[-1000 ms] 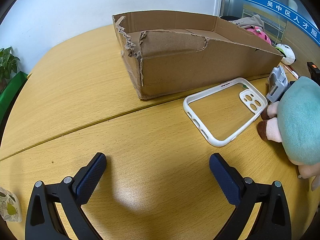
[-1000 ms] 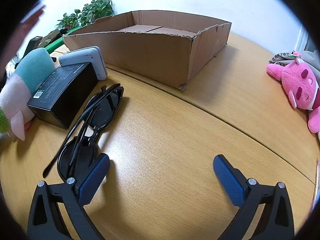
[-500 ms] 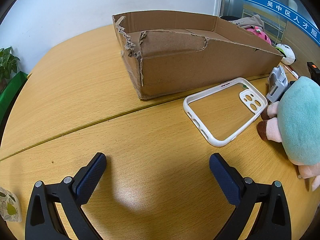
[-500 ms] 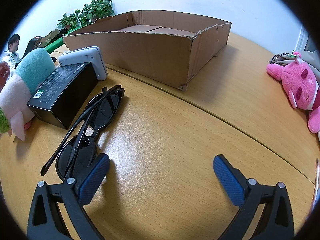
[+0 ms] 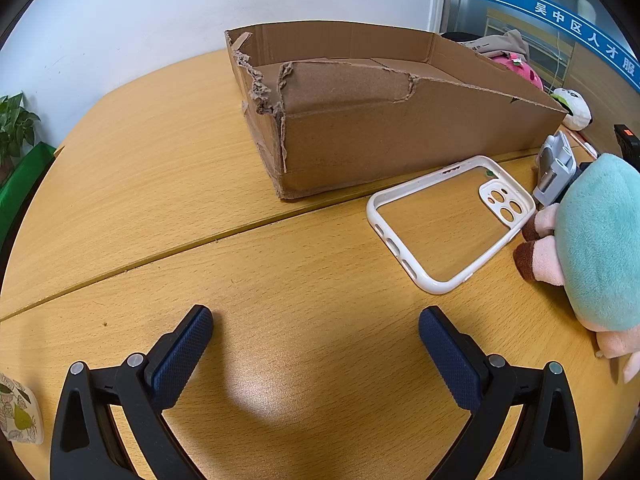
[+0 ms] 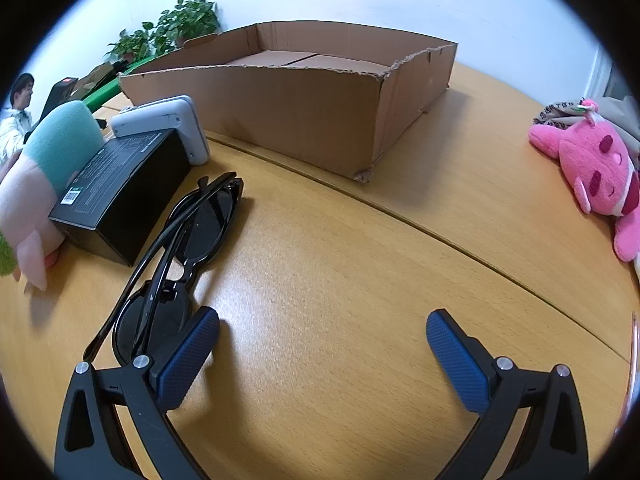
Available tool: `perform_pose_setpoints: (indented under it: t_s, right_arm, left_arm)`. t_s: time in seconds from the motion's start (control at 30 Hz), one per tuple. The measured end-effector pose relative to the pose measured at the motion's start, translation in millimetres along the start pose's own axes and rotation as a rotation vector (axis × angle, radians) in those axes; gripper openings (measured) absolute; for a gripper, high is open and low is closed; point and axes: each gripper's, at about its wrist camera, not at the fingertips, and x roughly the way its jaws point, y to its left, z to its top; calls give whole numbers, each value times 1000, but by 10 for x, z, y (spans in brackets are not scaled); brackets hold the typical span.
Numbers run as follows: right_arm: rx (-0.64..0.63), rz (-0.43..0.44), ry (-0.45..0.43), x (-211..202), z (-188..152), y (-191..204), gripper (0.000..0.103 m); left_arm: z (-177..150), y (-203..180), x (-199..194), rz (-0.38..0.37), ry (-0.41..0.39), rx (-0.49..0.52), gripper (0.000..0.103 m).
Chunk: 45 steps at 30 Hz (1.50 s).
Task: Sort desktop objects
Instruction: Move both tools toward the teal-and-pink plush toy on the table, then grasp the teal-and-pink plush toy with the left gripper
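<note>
A torn cardboard box (image 5: 360, 120) (image 6: 304, 100) sits open-topped on the wooden table. In the left wrist view a white phone case (image 5: 448, 220) lies flat right of centre, beside a teal and pink plush toy (image 5: 592, 240). My left gripper (image 5: 316, 336) is open over bare wood, short of the case. In the right wrist view folded black sunglasses (image 6: 188, 248) lie next to a black carton (image 6: 120, 188) and a white device (image 6: 168, 124). My right gripper (image 6: 322, 340) is open, its left finger (image 6: 184, 360) just beside the sunglasses' near lens.
A pink plush toy (image 6: 592, 168) lies at the table's right edge. A grey clip-like device (image 5: 556, 168) stands behind the phone case. Potted plants (image 6: 168, 36) stand beyond the table, and a person (image 6: 16, 112) is at the far left. A leaf-print item (image 5: 20, 416) lies at lower left.
The sunglasses lie slightly nearer my right gripper's left finger. A raised hand at the far left has dropped away. The left view is unchanged.
</note>
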Motion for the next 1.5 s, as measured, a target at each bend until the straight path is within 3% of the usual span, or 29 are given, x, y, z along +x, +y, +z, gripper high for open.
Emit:
perform_pose_setpoints:
  t_s: [0.23,0.3,0.4,0.47,0.53,0.63,0.67,0.73,0.83,1.03,1.13,1.2,1.33,1.5]
  right_arm:
    - [11,-9,0,-51,-40,118,103]
    - [30,-18,1,-33,-29,109,103]
    - [72,-56,3,-17,-31,124,103]
    - [78,-65,33,-33,-31,141,102]
    - [96,-174,53,-108,-59,149,102]
    - [-4,-568,68,-265,-145,289,102]
    - [-31,-641,78,-312,-173,331,102]
    - [-57,-702,53,-502,-204,446,102]
    - [-76,-720,-41,-831,-154,718,102]
    - [-128,-501,-248,-1255,80,1557,102]
    - [-100,-322,-310,-1302,132,1867,102]
    - [-37,-165,-308,-1246,163,1983,102]
    - [80,102,-266,-1085,137,2124,102]
    - [265,350,-225,-773,138,2272,102]
  left_arm:
    - [-26,-189,-102,23,-1,-33,103]
    - [-164,26,-114,29,8,-39,103]
    - [-243,56,-232,97,36,-117,103]
    - [-320,-1,-389,147,-21,-150,103]
    - [-420,-87,-662,174,-97,-160,103]
    - [-535,-239,-1091,180,-218,-182,103]
    - [-580,-288,-1229,173,-265,-196,103]
    - [-645,-419,-1432,170,-359,-244,103]
    - [-601,-652,-1518,149,-420,-310,103]
    - [-470,-940,-1658,33,-428,-318,103]
    - [-442,-1042,-1621,-66,-380,-347,103]
    - [-392,-1088,-1487,-175,-308,-376,103]
    - [-264,-1206,-1242,-305,-218,-409,103]
    - [-98,-1294,-909,-442,-113,-459,103]
